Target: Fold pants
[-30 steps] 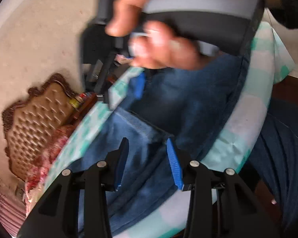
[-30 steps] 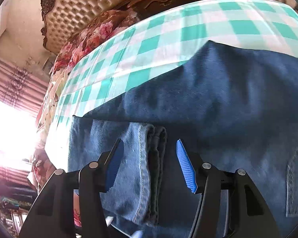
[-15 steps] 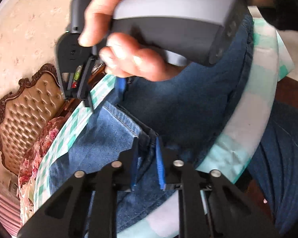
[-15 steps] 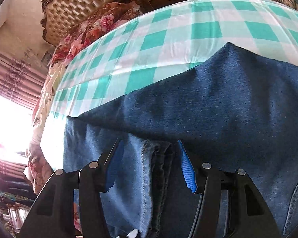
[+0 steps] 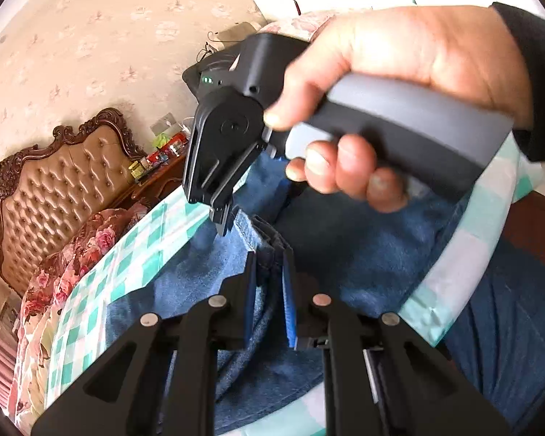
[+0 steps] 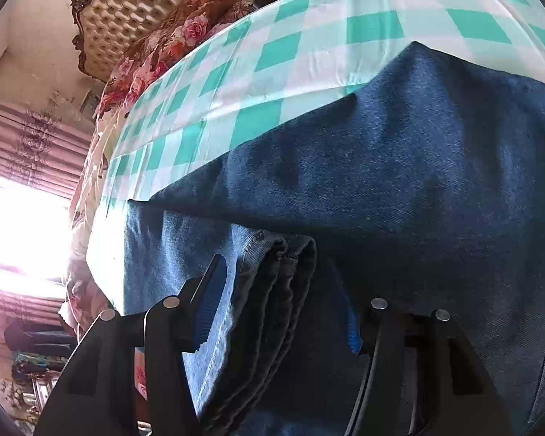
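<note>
Blue denim pants [image 6: 399, 167] lie on a green and white checked cloth [image 6: 309, 47]. In the left wrist view my left gripper [image 5: 269, 290] is shut on the stacked leg hems [image 5: 263, 243] of the pants [image 5: 345, 254], lifted a little off the cloth. My right gripper [image 6: 283, 305] stands wide around the same hem stack [image 6: 272, 290], blue pads either side; the fabric fills the gap but the jaws are apart. The right gripper also shows in the left wrist view [image 5: 221, 218], held by a hand just beyond the hems.
The checked cloth [image 5: 134, 254] covers a table whose near edge [image 5: 465, 247] curves at the right. A tufted headboard [image 5: 61, 185] and floral bedding [image 5: 87, 239] stand beyond. A bright window [image 6: 21, 225] is at the left. The person's legs [image 5: 508, 309] are close at the right.
My left gripper closed on the leg hems and lifted them. My right gripper moved further onto the hem stack, and stays wide open.
</note>
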Demonstrator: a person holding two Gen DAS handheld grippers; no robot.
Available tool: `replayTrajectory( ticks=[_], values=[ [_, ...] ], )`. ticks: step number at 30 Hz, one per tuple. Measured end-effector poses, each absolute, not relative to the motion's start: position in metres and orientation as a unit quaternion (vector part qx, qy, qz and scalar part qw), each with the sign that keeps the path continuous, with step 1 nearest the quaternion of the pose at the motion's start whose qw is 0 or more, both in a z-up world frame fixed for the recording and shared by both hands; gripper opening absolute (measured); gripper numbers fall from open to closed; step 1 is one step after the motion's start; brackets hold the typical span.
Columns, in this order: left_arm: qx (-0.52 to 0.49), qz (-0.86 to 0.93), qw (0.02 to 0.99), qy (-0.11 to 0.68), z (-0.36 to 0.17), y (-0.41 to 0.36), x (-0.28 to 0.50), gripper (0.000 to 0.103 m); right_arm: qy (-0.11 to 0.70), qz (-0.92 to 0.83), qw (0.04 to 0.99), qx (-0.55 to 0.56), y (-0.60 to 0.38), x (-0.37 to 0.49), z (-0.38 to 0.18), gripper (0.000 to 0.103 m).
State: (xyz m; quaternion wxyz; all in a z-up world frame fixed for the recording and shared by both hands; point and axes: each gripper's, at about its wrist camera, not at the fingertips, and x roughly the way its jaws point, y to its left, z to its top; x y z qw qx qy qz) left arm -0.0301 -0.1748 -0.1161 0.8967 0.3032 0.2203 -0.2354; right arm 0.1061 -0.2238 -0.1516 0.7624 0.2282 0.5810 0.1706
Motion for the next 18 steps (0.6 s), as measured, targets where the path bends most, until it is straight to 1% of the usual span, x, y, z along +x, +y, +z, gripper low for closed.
replayTrajectory(
  ticks=[1,3,6,10,18],
  values=[
    [0.307,-0.236,0.896,0.217,-0.115,-0.176,-0.033,0.013,0.58,0.169,0.765,0.224,-0.222,0.107,-0.151,0.026],
    [0.311,-0.236,0.895,0.219,-0.115,-0.177,-0.034,0.013,0.571,0.169,0.774,0.216,-0.219,0.108,-0.146,0.017],
    [0.321,-0.231,0.892,0.217,-0.116,-0.183,-0.035,0.013,0.552,0.173,0.79,0.203,-0.216,0.106,-0.133,0.014],
    [0.328,-0.239,0.888,0.216,-0.116,-0.199,-0.043,0.013,0.53,0.169,0.808,0.195,-0.226,0.1,-0.115,0.014],
    [0.332,-0.269,0.875,0.227,-0.136,-0.218,-0.042,0.013,0.542,0.141,0.805,0.194,-0.254,0.094,-0.133,0.014]
  ],
)
